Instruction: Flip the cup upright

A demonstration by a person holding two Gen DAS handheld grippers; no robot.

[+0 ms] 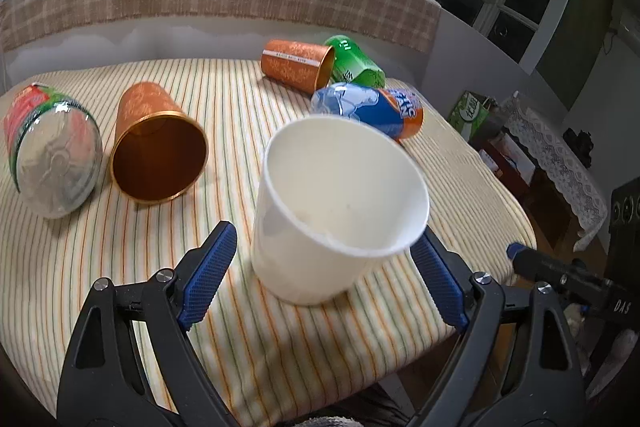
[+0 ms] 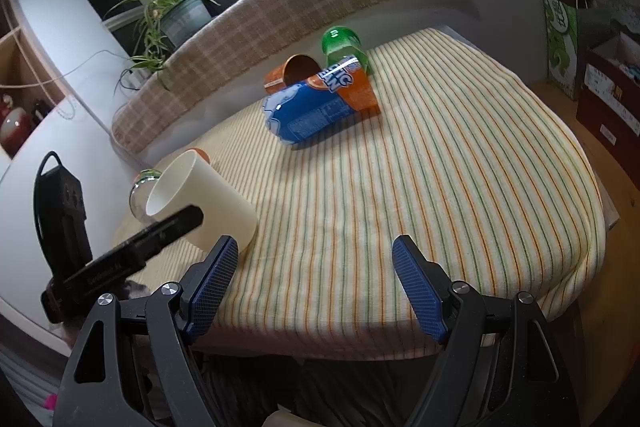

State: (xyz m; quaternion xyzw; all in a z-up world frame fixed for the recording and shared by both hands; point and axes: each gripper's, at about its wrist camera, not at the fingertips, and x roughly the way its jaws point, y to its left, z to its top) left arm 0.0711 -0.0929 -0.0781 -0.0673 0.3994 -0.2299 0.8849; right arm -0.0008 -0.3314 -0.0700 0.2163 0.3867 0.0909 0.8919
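White paper cup (image 1: 340,207) sat tilted between my left gripper's (image 1: 320,275) wide-open jaws, unheld, on striped cloth (image 1: 120,247). Right gripper (image 2: 316,283) gaped empty. I judged a mid-wall pinch best before righting.

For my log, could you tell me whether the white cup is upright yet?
Not yet: the white cup leans tilted, mouth angled sideways.

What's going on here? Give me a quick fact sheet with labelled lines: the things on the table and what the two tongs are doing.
surface: table with striped cloth
white cup: tilted, mouth toward the left camera
left tongs: open, one finger either side of the white cup
right tongs: open, nothing between them
lying on their sides: two orange cups, green cup, blue can, clear bottle
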